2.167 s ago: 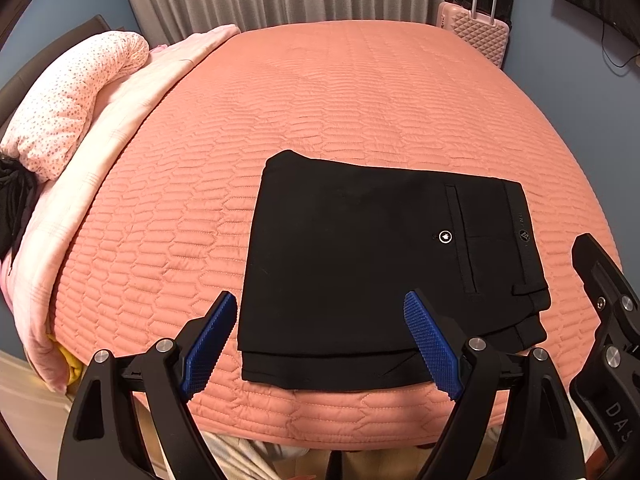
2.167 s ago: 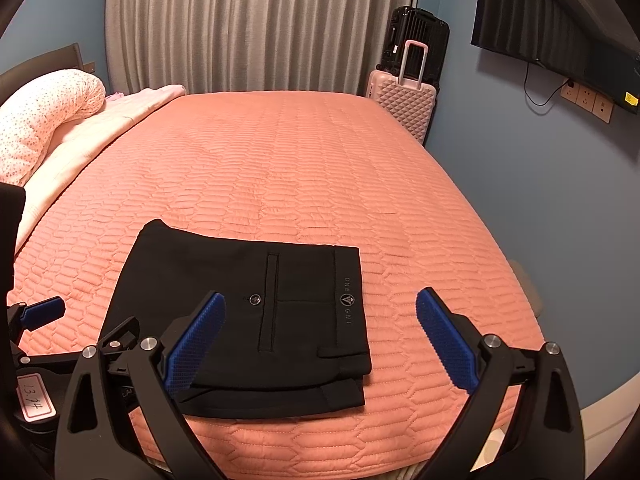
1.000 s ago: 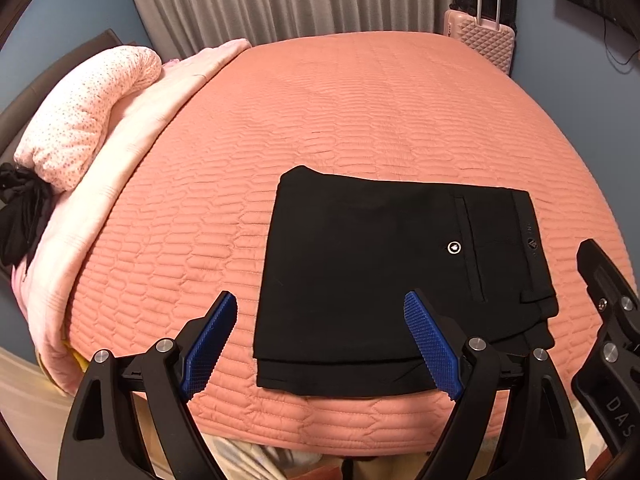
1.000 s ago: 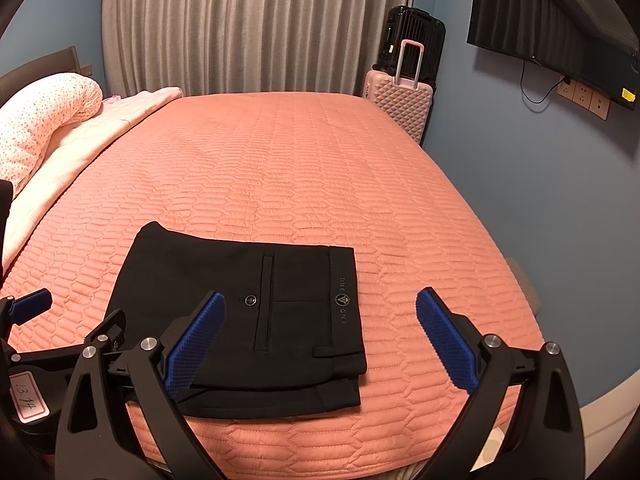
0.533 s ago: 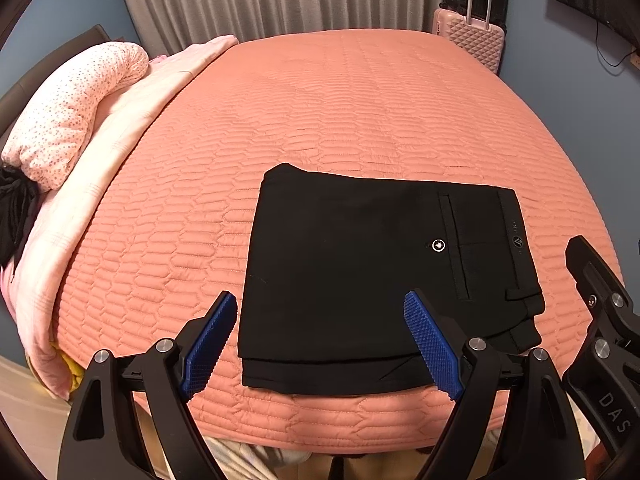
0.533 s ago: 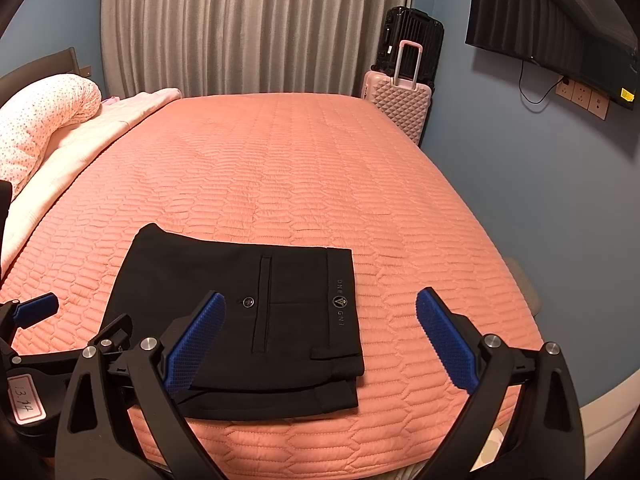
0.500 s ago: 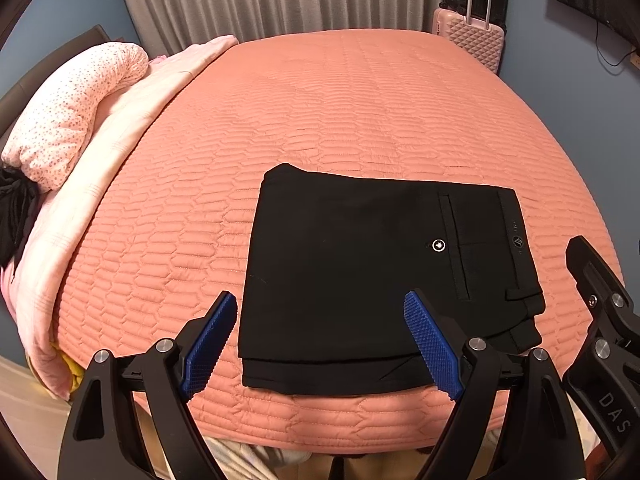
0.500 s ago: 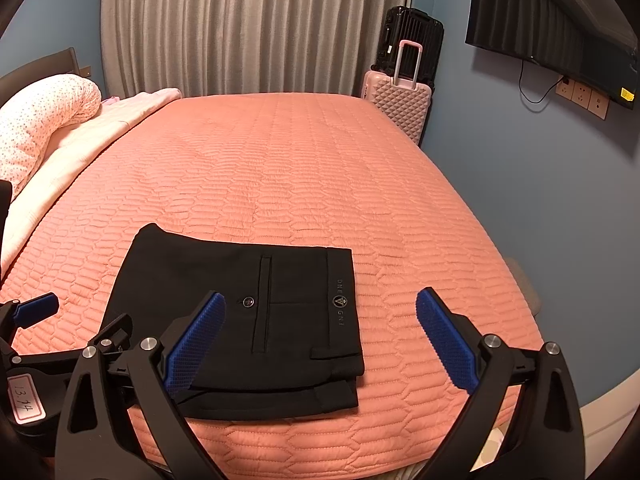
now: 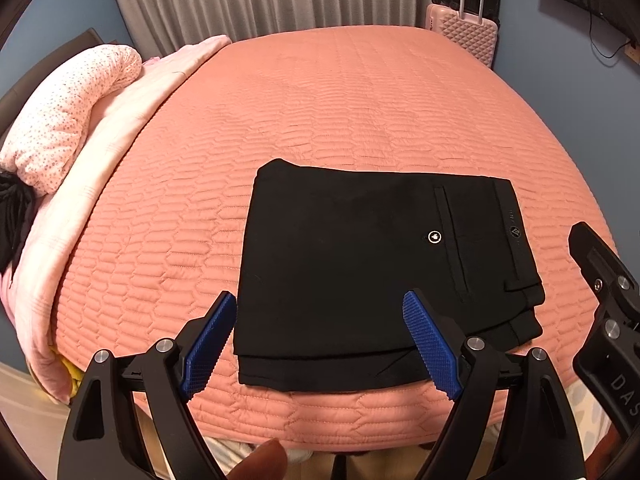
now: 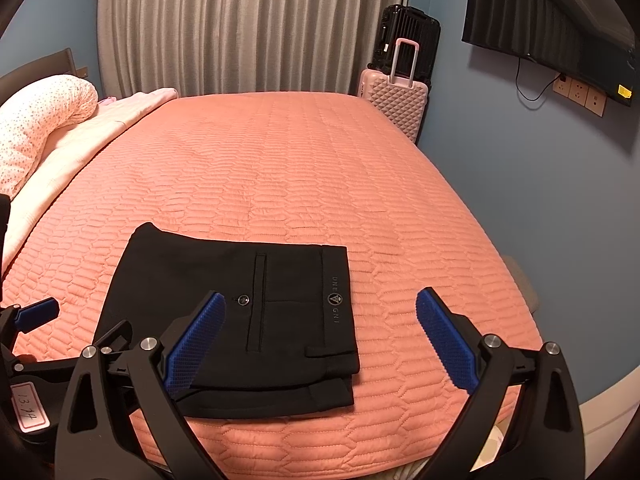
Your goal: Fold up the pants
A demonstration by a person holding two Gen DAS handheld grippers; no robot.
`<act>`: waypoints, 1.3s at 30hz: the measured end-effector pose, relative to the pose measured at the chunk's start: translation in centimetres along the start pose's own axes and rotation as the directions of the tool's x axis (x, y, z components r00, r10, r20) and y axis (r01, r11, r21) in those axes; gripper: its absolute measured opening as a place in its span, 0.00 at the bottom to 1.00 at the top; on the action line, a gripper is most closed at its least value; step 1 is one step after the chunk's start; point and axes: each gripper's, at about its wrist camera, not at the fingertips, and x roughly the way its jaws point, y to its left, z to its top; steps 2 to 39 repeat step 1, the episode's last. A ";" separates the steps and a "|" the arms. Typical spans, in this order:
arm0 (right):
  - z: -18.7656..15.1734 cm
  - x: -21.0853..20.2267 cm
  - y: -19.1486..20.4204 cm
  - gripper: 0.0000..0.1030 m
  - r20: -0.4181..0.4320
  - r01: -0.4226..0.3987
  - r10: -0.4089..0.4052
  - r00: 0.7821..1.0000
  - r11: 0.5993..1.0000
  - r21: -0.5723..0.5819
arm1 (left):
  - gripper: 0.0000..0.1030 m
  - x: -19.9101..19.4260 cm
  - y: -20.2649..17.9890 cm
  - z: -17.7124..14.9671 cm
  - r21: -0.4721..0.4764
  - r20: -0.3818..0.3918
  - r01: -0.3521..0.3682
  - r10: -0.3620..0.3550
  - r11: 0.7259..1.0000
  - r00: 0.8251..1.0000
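Note:
The black pants (image 9: 360, 264) lie folded into a flat rectangle near the front edge of the salmon quilted bed (image 9: 360, 100), waistband to the right; they also show in the right wrist view (image 10: 240, 312). My left gripper (image 9: 320, 348) is open and empty, held above the front edge of the pants. My right gripper (image 10: 320, 340) is open and empty, held above the right front part of the pants. Part of the right gripper's body shows at the right edge of the left wrist view (image 9: 604, 280).
A dotted pink pillow (image 9: 68, 116) and pale pink blanket (image 9: 92, 184) lie along the bed's left side. A pink suitcase (image 10: 394, 96) and a black one (image 10: 406, 36) stand by the curtain. A wall TV (image 10: 552, 24) hangs at right.
Both grippers stay open above the folded pants. The views shifted slightly; the pants have not moved on the bed.

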 end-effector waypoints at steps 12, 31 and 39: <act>-0.1 0.0 -0.1 0.92 0.001 0.001 -0.001 1.000 1.000 0.001 | 0.80 0.1 0.0 0.0 -0.003 -0.003 0.004 -0.004 1.000 1.000; -0.1 0.0 -0.1 0.92 0.001 0.001 -0.001 1.000 1.000 0.001 | 0.80 0.1 0.0 0.0 -0.003 -0.003 0.004 -0.004 1.000 1.000; -0.1 0.0 -0.1 0.92 0.001 0.001 -0.001 1.000 1.000 0.001 | 0.80 0.1 0.0 0.0 -0.003 -0.003 0.004 -0.004 1.000 1.000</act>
